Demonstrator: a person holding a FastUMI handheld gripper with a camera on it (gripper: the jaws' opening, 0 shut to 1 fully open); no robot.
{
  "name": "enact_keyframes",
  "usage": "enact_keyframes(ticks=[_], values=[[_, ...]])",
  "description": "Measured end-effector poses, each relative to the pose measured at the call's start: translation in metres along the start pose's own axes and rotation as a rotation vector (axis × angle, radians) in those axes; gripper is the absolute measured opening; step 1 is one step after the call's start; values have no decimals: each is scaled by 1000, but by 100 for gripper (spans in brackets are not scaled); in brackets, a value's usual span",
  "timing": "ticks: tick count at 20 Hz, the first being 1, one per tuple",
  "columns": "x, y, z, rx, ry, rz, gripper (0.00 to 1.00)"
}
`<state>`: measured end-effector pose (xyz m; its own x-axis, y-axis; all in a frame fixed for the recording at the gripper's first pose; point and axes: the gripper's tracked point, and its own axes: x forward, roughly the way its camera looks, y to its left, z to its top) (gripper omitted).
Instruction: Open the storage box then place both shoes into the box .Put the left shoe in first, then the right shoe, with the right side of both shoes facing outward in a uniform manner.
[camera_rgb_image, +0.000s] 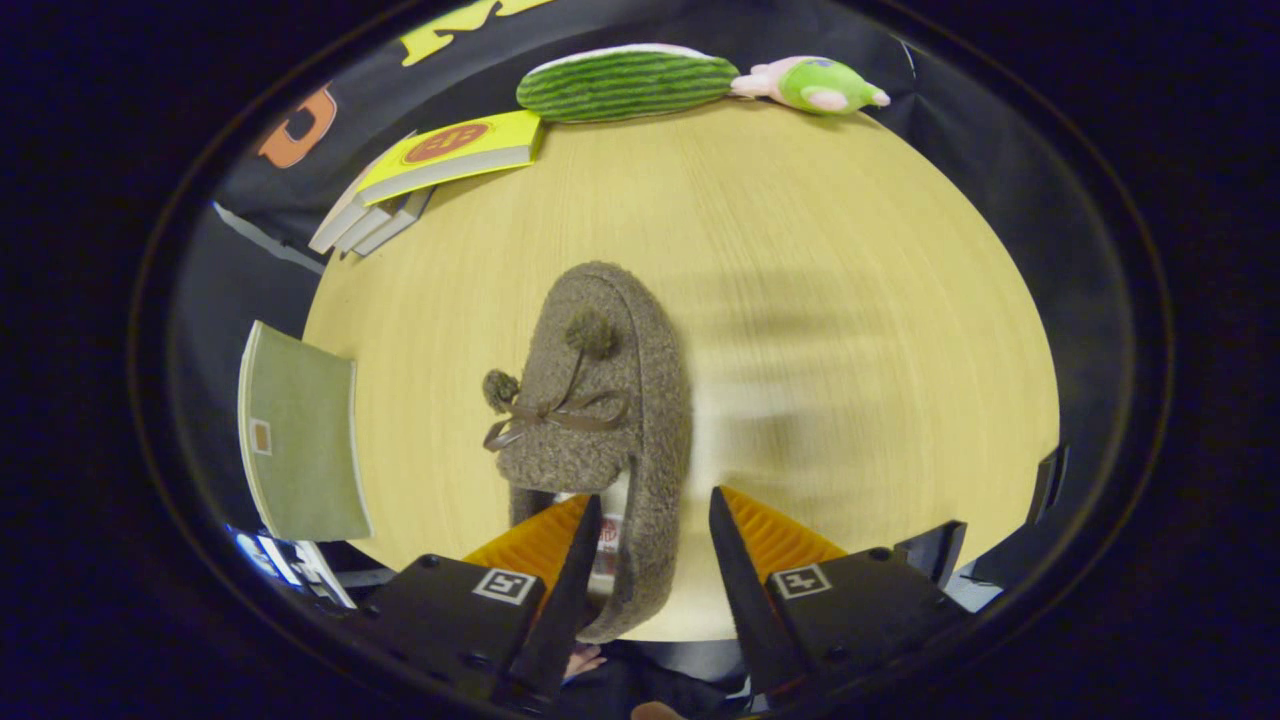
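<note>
- We see the gripper at the lower centre of the frame with its two fingers spread apart; the heel end of the shoe lies in the gap, and neither finger clearly presses on it, so we read the grip as released.
- The shoe is a fuzzy brown slipper with a thin bow and two pom-poms, lying on the round wooden table at centre frame, toe pointing toward the top of the frame and heel opening toward the fingers.
- The left finger overlaps the slipper's opening; the right finger stands just beside its right edge, with bare table showing between them.
- At the upper left of the frame a yellow book sits on a small stack of books at the table's edge.
- At the top of the frame a green striped plush lies at the table's far rim, with a pink-and-green plush toy just to its right.
- At the left of the frame a grey-green flat panel stands beside the table; we cannot tell what it is.
</note>
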<state>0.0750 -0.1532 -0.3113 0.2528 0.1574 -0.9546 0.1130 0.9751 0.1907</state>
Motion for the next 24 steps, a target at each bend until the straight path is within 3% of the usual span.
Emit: enact_keyframes(ticks=[7, 15, 24], values=[[-2, 0, -2, 71, -11, 24, 7], [-49, 51, -11, 244, -84, 165, 6], [-157, 197, -1, 153, -237, 290, 6]])
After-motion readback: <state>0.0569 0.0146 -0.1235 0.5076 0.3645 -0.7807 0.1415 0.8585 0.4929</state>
